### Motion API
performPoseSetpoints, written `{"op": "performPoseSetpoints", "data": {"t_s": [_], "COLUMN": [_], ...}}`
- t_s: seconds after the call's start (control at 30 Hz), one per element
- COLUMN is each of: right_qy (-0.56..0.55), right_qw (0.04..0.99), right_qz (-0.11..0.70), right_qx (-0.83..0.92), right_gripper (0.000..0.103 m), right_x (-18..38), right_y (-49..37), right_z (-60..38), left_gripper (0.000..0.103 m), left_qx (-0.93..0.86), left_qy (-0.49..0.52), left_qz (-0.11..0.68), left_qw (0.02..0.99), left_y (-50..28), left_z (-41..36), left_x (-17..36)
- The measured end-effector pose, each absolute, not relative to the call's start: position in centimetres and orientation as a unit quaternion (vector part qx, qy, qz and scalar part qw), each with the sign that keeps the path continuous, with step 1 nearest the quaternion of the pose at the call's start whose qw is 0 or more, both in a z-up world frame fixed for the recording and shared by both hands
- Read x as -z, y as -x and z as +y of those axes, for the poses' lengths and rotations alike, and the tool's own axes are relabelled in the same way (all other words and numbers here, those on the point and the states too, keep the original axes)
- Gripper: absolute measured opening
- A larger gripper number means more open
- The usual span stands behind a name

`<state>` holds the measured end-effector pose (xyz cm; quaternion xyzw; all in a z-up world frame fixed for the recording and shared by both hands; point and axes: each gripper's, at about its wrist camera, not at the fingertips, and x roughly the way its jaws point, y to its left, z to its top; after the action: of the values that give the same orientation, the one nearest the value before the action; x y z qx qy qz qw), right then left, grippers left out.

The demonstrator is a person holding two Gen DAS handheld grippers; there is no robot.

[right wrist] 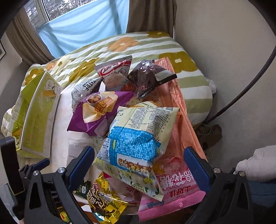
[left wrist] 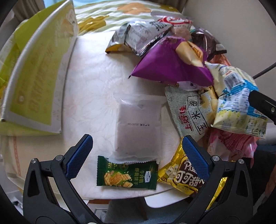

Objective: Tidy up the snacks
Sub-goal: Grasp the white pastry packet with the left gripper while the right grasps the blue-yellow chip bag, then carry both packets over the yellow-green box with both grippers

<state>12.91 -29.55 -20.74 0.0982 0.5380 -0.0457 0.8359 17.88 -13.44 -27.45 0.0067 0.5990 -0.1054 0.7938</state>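
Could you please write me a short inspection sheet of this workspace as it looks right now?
Surface: small white table, partly bare.
Job's things: green box at the left edge; white pouch and green biscuit pack lie apart from the pile; purple bag, yellow-blue bag, pink bag and gold pack are heaped.
Clutter: nothing seen.
Grippers: left tool open above the pouch; right tool open over the heap.
Cables: black cable along the wall.
Surroundings: flowered bedding, curtain, window.
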Motion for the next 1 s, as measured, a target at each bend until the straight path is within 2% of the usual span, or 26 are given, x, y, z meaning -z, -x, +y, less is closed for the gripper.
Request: {"op": "performPoseSetpoints", "data": {"t_s": [0.07, 0.27, 0.33, 0.4, 0.43, 0.5, 0.67, 0.73, 0.8, 0.83, 1.0], "right_qy": [-0.101, -0.102, -0.099, -0.097, -0.099, -0.103, -0.094, -0.094, -0.095, -0.094, -0.095], "right_qw": [0.831, 0.819, 0.817, 0.814, 0.813, 0.811, 0.810, 0.810, 0.812, 0.813, 0.821], "right_qz": [0.546, 0.564, 0.568, 0.572, 0.573, 0.576, 0.578, 0.579, 0.576, 0.575, 0.563], "right_qx": [0.039, 0.030, 0.029, 0.029, 0.029, 0.025, 0.023, 0.022, 0.020, 0.018, 0.017], "right_gripper": [0.103, 0.103, 0.103, 0.102, 0.100, 0.097, 0.085, 0.076, 0.074, 0.069, 0.061], "right_x": [21.5, 23.1, 23.4, 23.6, 23.7, 23.7, 23.5, 23.5, 23.3, 23.2, 22.3], "right_y": [-13.7, -15.3, -15.7, -16.0, -16.1, -16.2, -16.5, -16.5, -16.5, -16.5, -16.2], "right_z": [-29.8, -29.8, -29.8, -29.9, -29.9, -30.1, -30.1, -30.2, -30.4, -30.4, -30.7], "left_gripper": [0.096, 0.093, 0.082, 0.078, 0.070, 0.062, 0.060, 0.060, 0.059, 0.059, 0.059], "left_qx": [0.100, 0.086, 0.085, 0.083, 0.083, 0.084, 0.091, 0.091, 0.090, 0.089, 0.087], "left_qy": [-0.010, -0.025, -0.027, -0.035, -0.042, -0.054, -0.053, -0.049, -0.046, -0.046, -0.041], "left_qz": [0.611, 0.629, 0.636, 0.634, 0.631, 0.626, 0.624, 0.624, 0.622, 0.621, 0.613], "left_qw": [0.785, 0.772, 0.767, 0.768, 0.770, 0.773, 0.774, 0.775, 0.776, 0.778, 0.784], "left_y": [-18.6, -19.7, -19.9, -20.0, -20.0, -20.0, -20.3, -20.1, -20.1, -20.1, -19.8], "left_z": [-13.9, -14.9, -15.1, -15.2, -15.4, -15.8, -15.8, -15.4, -14.8, -14.7, -14.2], "left_x": [28.8, 31.5, 32.2, 32.5, 32.5, 32.5, 32.0, 31.5, 31.4, 31.2, 29.5]}}
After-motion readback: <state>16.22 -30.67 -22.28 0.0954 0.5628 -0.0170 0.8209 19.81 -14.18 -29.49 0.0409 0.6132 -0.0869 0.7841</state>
